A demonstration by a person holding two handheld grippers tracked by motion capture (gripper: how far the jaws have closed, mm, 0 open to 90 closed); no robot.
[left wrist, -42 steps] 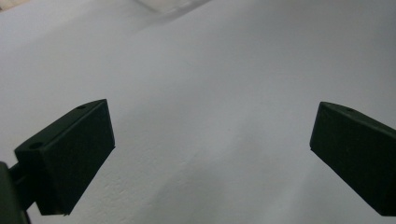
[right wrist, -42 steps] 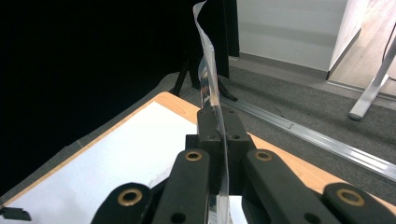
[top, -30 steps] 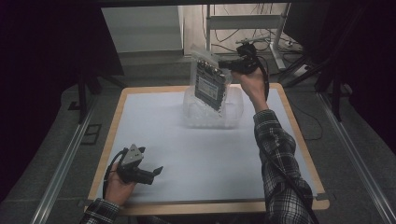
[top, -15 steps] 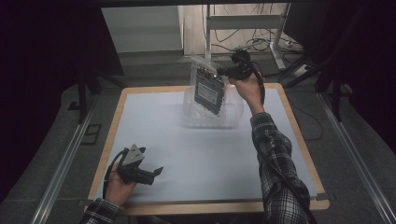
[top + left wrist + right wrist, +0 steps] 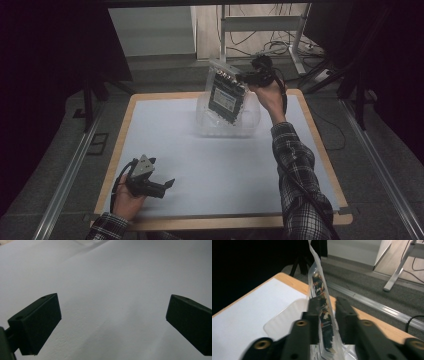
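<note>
1. Clear plastic bag (image 5: 227, 95) with a dark flat item inside: we see it lifted over the far middle of the table (image 5: 125, 125), tilted, above a clear plastic tub (image 5: 250, 125).
2. Right gripper (image 5: 248, 76): we note its jaws clenched on the bag's upper edge; in the right gripper view the bag (image 5: 322, 312) stands edge-on between them.
3. Left gripper (image 5: 167, 184): we find it resting near the table's near left corner, jaws spread wide over the bare white mat (image 5: 112, 290), grasping nothing.
</note>
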